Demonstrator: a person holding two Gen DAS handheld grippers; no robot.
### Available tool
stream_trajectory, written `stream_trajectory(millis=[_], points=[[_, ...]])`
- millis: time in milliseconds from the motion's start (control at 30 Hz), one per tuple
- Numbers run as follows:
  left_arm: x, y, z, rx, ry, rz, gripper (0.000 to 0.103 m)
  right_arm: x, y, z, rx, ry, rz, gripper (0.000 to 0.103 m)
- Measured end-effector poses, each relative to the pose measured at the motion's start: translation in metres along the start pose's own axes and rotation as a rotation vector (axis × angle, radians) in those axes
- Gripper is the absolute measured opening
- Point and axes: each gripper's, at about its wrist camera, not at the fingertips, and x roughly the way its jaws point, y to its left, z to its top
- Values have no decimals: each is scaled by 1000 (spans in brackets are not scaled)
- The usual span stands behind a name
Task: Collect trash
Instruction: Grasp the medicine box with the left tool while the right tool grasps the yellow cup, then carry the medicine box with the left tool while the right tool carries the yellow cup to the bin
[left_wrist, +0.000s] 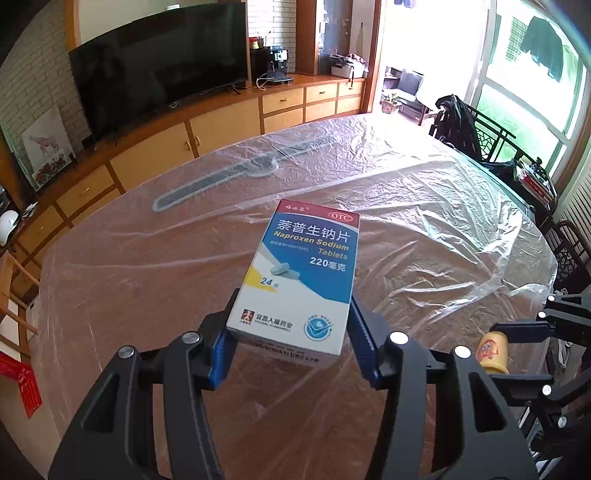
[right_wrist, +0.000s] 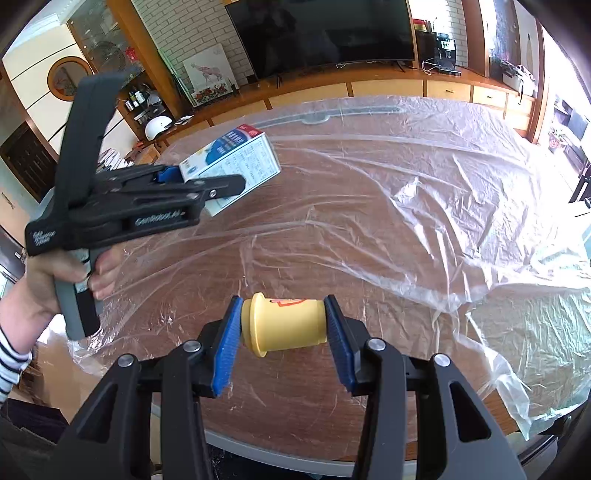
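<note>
above the table (left_wrist: 443, 229) — left gripper (left_wrist: 290, 332) clamps medicine box (left_wrist: 303, 273), right gripper (right_wrist: 282, 332) yellow cup (right_wrist: 284, 325).

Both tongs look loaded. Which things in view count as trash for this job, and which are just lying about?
Job items:
- medicine box, clamped in the left tongs
- yellow cup, clamped sideways in the right tongs

Just there:
- plastic sheet over the table
- television
- white helmet

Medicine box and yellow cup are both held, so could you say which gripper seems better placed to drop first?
Neither clearly: left gripper clamps the medicine box, right gripper clamps the yellow cup, and no bin shows.
</note>
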Motion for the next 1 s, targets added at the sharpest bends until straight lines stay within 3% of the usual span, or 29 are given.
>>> stream_trajectory(millis=[333,433,1000], points=[[-19,-16,-19,-46,5,63,54,-4,-9,2,-35,2,-18,44],[-27,-20,-25,-71,6,73,47,-8,-11,3,-47,-3,-19,43],[-64,-35,-47,-172,-35,89,47,-24,-9,-2,-110,-23,-3,43]])
